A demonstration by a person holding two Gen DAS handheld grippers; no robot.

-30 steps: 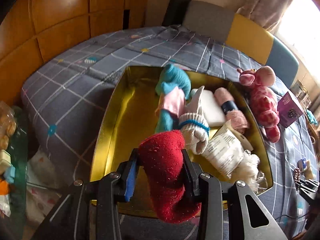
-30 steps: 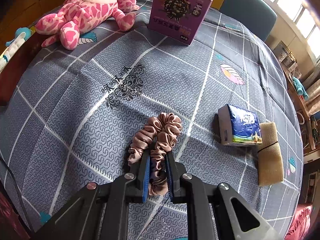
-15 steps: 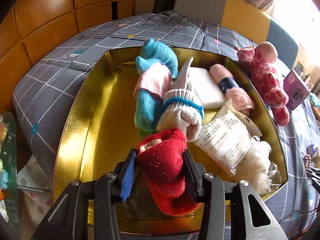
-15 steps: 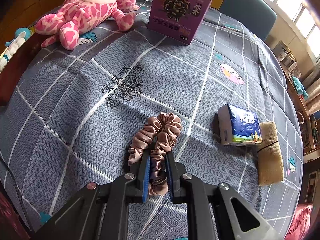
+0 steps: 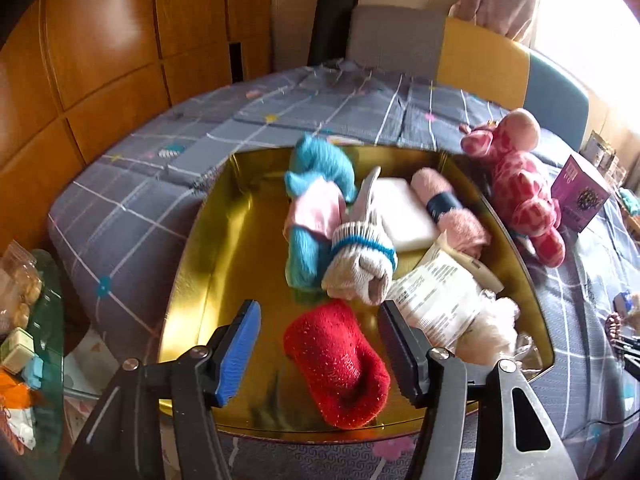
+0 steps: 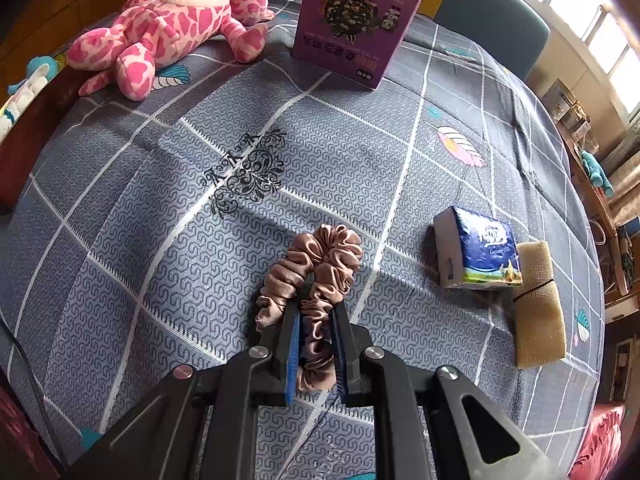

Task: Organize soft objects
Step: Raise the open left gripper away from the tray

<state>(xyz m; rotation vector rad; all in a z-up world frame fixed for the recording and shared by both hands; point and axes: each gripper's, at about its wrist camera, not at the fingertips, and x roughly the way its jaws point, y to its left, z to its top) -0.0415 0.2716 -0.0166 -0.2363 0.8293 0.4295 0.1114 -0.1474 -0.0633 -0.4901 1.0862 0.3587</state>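
Left tool (image 5: 318, 354) spread wide; red sock (image 5: 338, 364) is laid in gold tray (image 5: 192, 280), between the fingers, untouched. Right tool (image 6: 316, 354) clamped on brown scrunchie (image 6: 316, 276) atop grey bedspread (image 6: 160, 220).

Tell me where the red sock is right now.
In the left wrist view the red sock lies in the gold tray near its front edge, between the open left hand-held gripper's fingers, just before the grey sock.
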